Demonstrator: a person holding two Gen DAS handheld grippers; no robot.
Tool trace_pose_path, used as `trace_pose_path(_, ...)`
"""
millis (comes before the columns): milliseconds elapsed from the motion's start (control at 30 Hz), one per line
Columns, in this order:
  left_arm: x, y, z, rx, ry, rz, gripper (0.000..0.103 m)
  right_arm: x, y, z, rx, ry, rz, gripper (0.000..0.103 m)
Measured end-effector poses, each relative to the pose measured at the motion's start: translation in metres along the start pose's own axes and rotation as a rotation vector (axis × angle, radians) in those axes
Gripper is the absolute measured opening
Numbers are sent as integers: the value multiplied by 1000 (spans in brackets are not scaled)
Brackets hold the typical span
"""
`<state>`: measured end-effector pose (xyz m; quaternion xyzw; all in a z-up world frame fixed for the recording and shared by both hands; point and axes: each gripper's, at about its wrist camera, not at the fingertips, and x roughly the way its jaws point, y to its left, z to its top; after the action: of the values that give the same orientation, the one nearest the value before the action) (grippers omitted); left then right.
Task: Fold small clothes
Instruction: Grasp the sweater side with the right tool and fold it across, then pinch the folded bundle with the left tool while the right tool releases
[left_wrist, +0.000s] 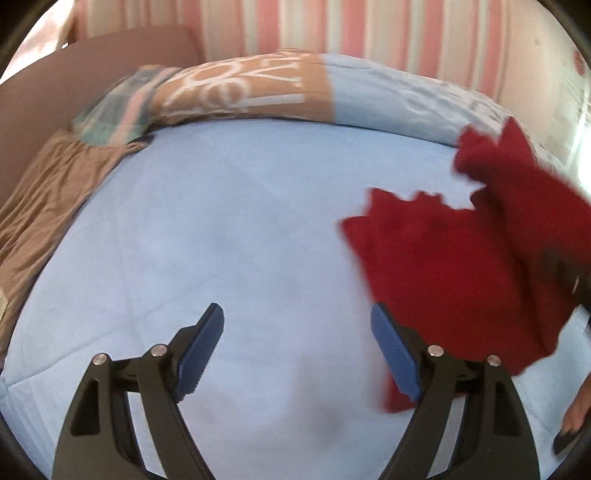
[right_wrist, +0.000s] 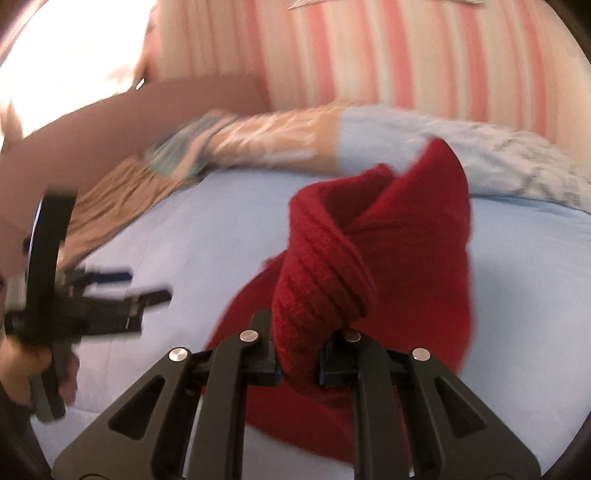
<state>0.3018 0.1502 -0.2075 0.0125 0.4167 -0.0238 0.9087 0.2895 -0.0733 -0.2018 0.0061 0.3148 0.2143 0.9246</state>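
I hold a two-finger gripper in each hand over a pale blue quilted bedspread (left_wrist: 207, 221), and the work in hand is a small dark red knitted garment (right_wrist: 391, 258). My right gripper (right_wrist: 298, 363) has its jaws drawn narrow on a bunched, ribbed edge of that red knit, which stands up in a twisted fold between the blue pads while the rest of the garment trails down onto the bedspread beneath it. My left gripper (left_wrist: 297, 350) has its jaws spread wide with nothing between them; only bare bedspread shows there, and the red garment's near edge lies just beside its right-hand finger (left_wrist: 395, 354). Against the long rolled pillow of tan, plaid and light blue fabric (left_wrist: 258, 92) at the far side of the bedspread, the garment sits nearer to me and off toward the pillow's light blue end, with one part lifted close to it. I judge this to be the early stage of the fold: the piece is picked up at one point but is neither spread flat nor doubled over. The next move, as I see it, calls for my empty left jaws to take a second edge or corner of the knit, well apart from the right grip, so the cloth can be drawn taut and laid flat on the bedspread.
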Motion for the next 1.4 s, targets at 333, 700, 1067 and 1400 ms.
trace_pose_path(333,9,30,-17,-31,35,-7,82,54,37,-32,-95,227,29,25)
trace_pose_path(700,-9,-32,-4,81,-20,-152,82,-29,-40,-20,15,177,-41,52)
trace_pose_path(1067,16,-103,-13,239,130,-286,30,-40,-85,-19,69,146,-126,52)
trace_pose_path(1400,8,-82,-16,232,83,-236,12,-41,-87,-13,99,106,-110,52)
